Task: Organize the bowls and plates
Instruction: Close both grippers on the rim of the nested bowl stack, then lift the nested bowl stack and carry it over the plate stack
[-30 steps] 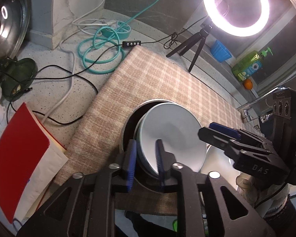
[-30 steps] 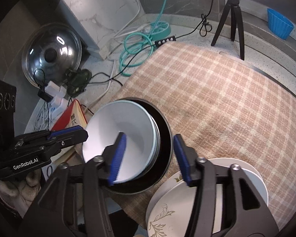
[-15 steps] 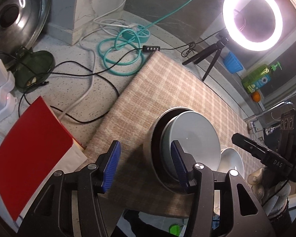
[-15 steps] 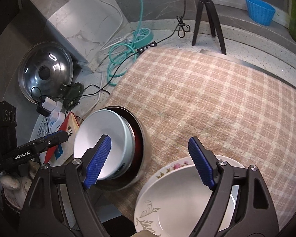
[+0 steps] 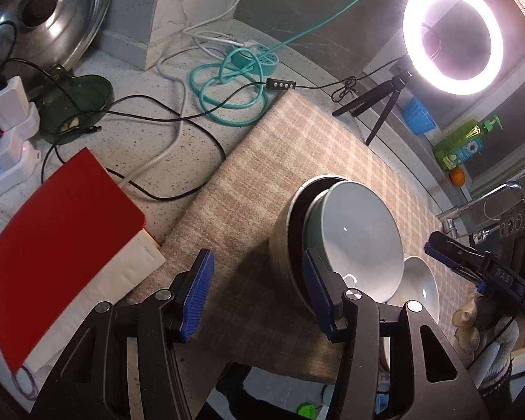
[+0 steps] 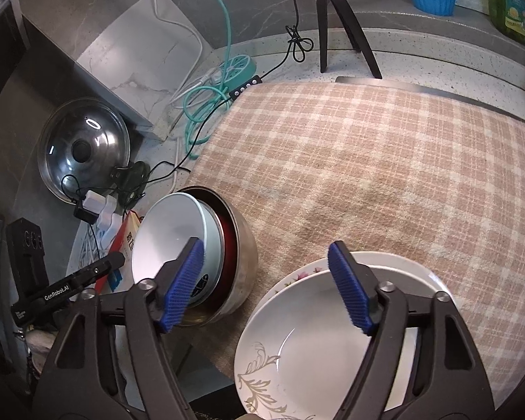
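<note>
Left to right. The left gripper (image 5: 253, 295) stands over the near edge of the checked cloth (image 6: 385, 161), its jaws partly apart and closing slightly; nothing lies between them, though its right pad sits just beside the rim of the steel bowl (image 6: 241, 262).

Centre: the steel bowl rests on the cloth near the front left corner and holds a nested stack, a dark red dish and a pale green-grey bowl (image 5: 362, 241), tilted toward the right in the left wrist view.

Right: the right gripper (image 6: 267, 285) hovers with jaws fairly wide and closing, empty, between the nested stack and a floral white bowl (image 6: 318, 353). That bowl sits in a flower-rimmed plate (image 6: 297, 274) at the front edge of the cloth and is itself empty.

The step in hand appears to be choosing the next piece. It is best done by bringing one pad inside the rim and one outside, then closing squarely, since glazed rims probably slip and the stacked pieces sit close together.
</note>
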Demonstrator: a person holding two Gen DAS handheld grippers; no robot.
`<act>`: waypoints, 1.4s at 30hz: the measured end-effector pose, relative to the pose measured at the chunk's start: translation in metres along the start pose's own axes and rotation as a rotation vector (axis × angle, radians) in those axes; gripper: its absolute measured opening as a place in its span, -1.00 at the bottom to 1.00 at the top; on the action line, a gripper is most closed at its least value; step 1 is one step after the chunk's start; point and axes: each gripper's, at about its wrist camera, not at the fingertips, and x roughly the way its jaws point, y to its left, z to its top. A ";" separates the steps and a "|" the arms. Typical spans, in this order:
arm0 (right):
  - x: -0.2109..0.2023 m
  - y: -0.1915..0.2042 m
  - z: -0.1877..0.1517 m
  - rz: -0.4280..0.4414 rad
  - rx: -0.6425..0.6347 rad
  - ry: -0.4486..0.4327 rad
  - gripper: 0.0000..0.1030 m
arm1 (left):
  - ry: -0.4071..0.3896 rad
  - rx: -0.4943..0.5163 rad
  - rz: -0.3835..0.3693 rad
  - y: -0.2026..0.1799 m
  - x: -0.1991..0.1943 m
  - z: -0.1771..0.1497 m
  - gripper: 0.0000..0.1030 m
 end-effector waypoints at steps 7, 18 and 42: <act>0.005 0.004 -0.009 0.007 0.004 0.012 -0.02 | 0.012 0.015 -0.032 -0.005 0.007 -0.005 -0.24; 0.022 0.015 -0.010 -0.005 -0.031 0.062 -0.30 | 0.031 0.013 -0.057 -0.005 0.016 -0.002 -0.45; 0.055 0.026 -0.010 -0.032 -0.069 0.135 -0.73 | 0.077 0.076 -0.044 -0.016 0.037 0.005 -0.83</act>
